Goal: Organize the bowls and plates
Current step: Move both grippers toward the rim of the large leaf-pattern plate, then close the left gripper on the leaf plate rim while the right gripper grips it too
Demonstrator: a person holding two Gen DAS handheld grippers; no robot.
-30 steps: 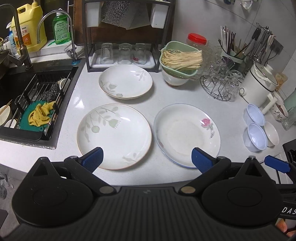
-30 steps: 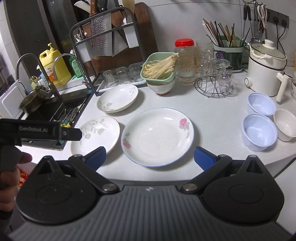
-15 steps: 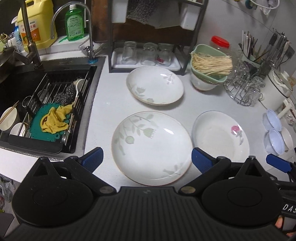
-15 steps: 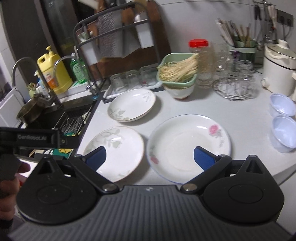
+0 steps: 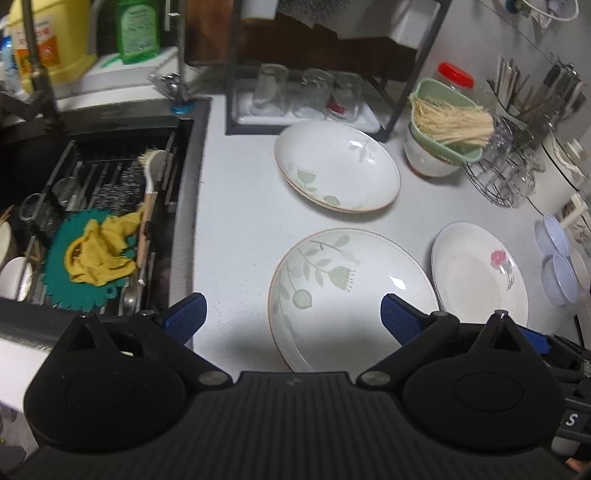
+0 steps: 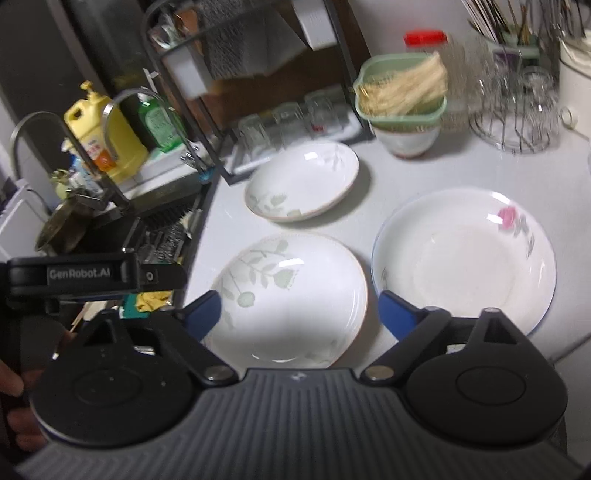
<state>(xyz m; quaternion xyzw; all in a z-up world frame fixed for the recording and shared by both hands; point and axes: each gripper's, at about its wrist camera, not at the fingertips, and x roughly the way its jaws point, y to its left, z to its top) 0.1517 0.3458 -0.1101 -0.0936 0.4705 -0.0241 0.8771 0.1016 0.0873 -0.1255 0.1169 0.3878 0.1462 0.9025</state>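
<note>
Left tongs (image 5: 291,317): blue pads spread wide, nothing between them but bare counter (image 5: 236,229) and the near rim of the leaf-pattern plate (image 5: 347,295). Its housing, seen from the right wrist camera, reads "GenRobot.AI". Far left of these tongs, the sink (image 5: 110,206) holds a rack with a yellow cloth (image 5: 99,251) on a teal mat. Beyond it stand a yellow jug (image 6: 107,136) and a green bottle (image 5: 138,31); their labels are illegible.

Right tongs (image 6: 297,314): jaws wide but closing, gripping nothing; the leaf-pattern plate lies between and below the pads, not touched. Ahead of them, a second leaf-pattern plate (image 6: 301,181) sits before the glass rack (image 6: 295,122). Just right of the right pad lies the rose-pattern plate (image 6: 465,254), blue-rimmed. Far ahead right, a green basket of pale strands (image 6: 402,96) rests on a white bowl (image 6: 406,142). Two pale blue bowls (image 5: 557,258) sit at the far right.
</note>
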